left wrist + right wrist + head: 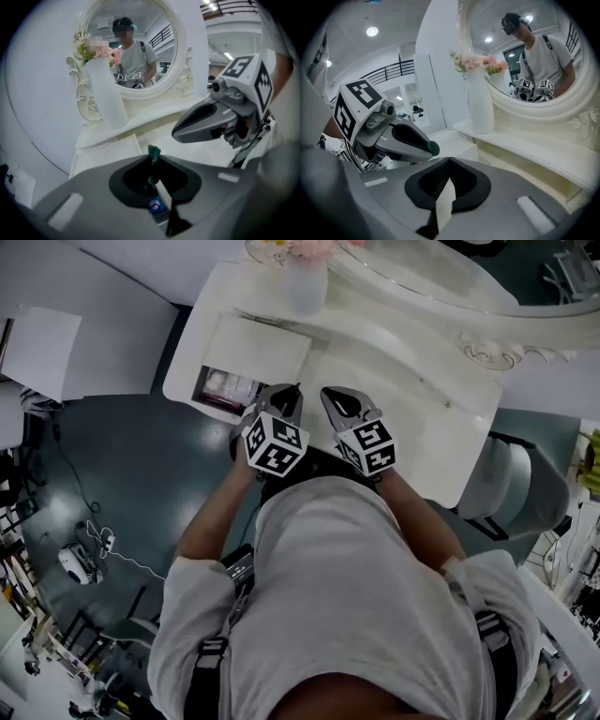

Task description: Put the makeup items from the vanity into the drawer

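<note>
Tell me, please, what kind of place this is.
Probably a staged dressing corner in a lab or hall, not a home: a white vanity with a round mirror and a flower vase, yet loose cables on the grey floor beside it.

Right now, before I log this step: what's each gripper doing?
Left gripper: closed on a slim green-tipped stick.
Right gripper: closed, empty.

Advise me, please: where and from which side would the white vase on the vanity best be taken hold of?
Grip the white vase around its mid body, coming in level from the front. It stands upright, tall and slim; the flowers fill its mouth, so likely no way in from above, and the mirror stands right behind.
</note>
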